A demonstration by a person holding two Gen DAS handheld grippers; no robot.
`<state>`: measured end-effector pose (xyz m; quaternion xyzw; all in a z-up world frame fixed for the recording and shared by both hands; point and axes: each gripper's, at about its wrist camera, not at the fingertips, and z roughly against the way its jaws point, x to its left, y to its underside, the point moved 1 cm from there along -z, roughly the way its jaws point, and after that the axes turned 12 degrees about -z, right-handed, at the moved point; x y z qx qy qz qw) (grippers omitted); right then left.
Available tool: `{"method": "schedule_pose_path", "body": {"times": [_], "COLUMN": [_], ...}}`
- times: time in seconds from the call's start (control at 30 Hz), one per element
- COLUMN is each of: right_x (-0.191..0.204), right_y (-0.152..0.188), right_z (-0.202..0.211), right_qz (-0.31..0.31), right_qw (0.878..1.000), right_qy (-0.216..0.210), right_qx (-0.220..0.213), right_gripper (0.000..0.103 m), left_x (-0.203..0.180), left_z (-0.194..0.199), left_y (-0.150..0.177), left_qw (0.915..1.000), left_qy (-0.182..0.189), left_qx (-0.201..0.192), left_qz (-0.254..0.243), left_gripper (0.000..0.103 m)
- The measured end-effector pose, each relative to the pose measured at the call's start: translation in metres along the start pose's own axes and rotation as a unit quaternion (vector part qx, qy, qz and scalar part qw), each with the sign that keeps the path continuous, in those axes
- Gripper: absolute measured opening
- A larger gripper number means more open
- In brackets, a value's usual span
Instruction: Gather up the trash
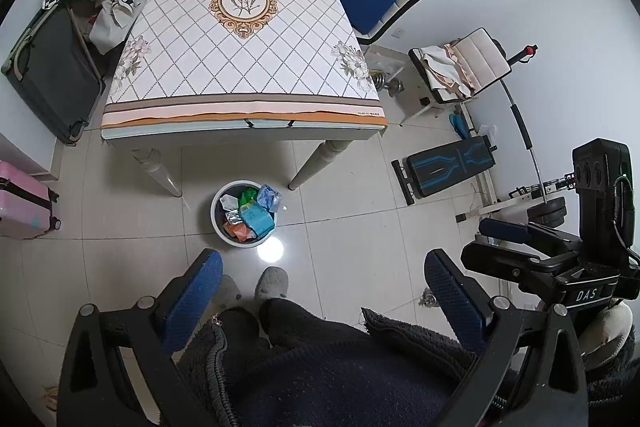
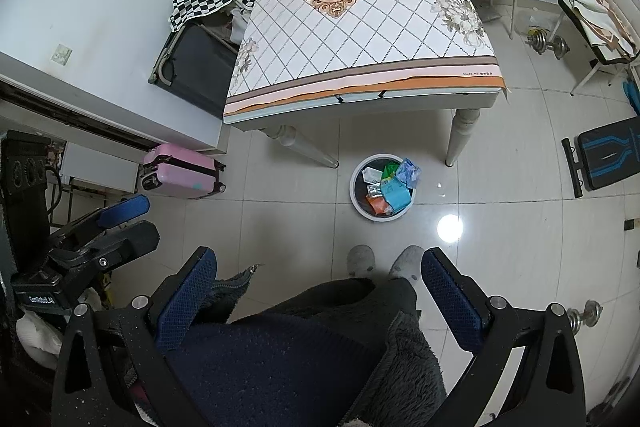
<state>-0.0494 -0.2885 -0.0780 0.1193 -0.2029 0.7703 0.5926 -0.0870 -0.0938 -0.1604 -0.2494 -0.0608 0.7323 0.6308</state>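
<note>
Judging by the bin (image 1: 244, 213) on the floor just before the surface (image 1: 240, 39), we are nearly done: wrappers (image 1: 252, 215) fill it. Our left gripper (image 1: 320, 303) and right gripper (image 2: 320, 301) hang near us, jaws released, grasping nothing.

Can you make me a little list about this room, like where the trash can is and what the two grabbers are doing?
trash bin: round, on the floor in front of the table, holding wrappers
table: patterned cloth, boxes and snack bags at its far end
left gripper: open, empty, held above the person's lap
right gripper: open, empty, held alongside
pink suitcase: on the floor by the wall
</note>
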Motion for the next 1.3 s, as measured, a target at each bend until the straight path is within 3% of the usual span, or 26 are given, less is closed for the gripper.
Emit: {"method": "schedule_pose_path", "body": {"times": [1.3], "right_x": [0.0047], "right_y": [0.0033], "right_z": [-0.0011], "right_qz": [0.018], "right_qw": [1.000], "right_qy": [-0.010], "right_qx": [0.010], "right_gripper": [0.103], "left_x": [0.0029], "left_z": [0.0076], "left_y": [0.0064], "left_qw": [0.9998], "left_qy": [-0.007], "left_qx": [-0.012], "left_qz": [0.014], "left_gripper": [0.103]}}
